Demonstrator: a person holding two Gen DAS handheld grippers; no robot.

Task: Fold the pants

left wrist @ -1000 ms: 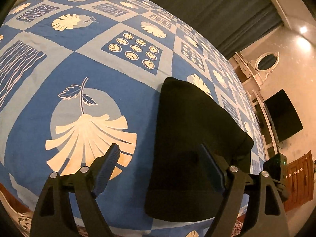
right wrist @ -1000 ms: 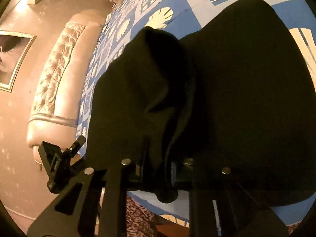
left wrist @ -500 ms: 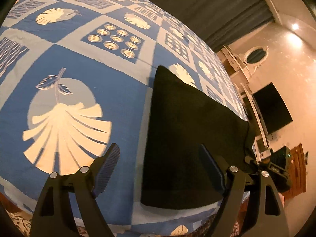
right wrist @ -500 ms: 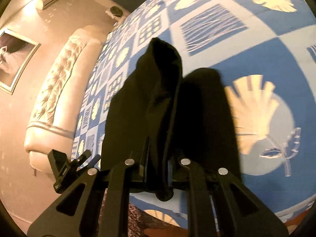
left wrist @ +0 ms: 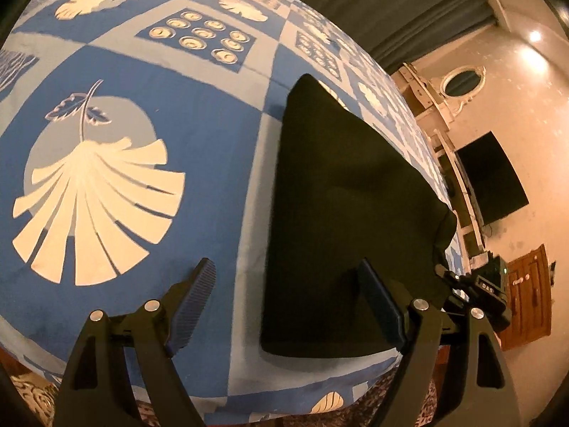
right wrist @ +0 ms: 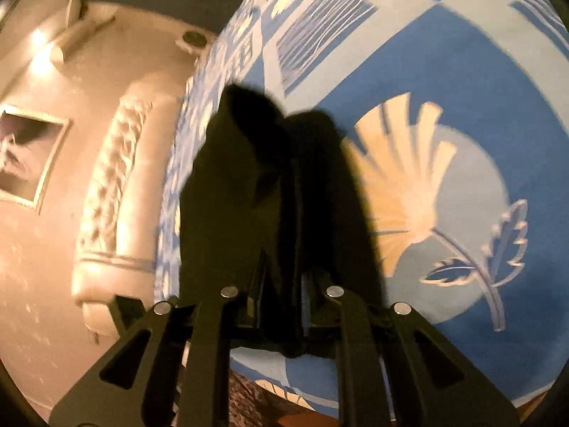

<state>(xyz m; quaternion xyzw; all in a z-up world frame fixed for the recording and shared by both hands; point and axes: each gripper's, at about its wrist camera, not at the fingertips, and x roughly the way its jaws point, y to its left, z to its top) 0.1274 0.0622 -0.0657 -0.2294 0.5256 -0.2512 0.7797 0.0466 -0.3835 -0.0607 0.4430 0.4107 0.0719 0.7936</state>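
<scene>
Pants (left wrist: 341, 213) mid-fold on the bed (left wrist: 177, 124): right gripper (right wrist: 281, 306) jaws clench an edge, left gripper (left wrist: 288, 302) jaws gape empty; next, lay it across

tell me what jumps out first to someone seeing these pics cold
The black pants stand out first, a dark slab lying on the blue patterned bedspread near the bed's front edge. In the right wrist view the right gripper is shut on a raised fold of that fabric. The left gripper hangs open above the pants' near left corner, beside a big cream fan-leaf print.
</scene>
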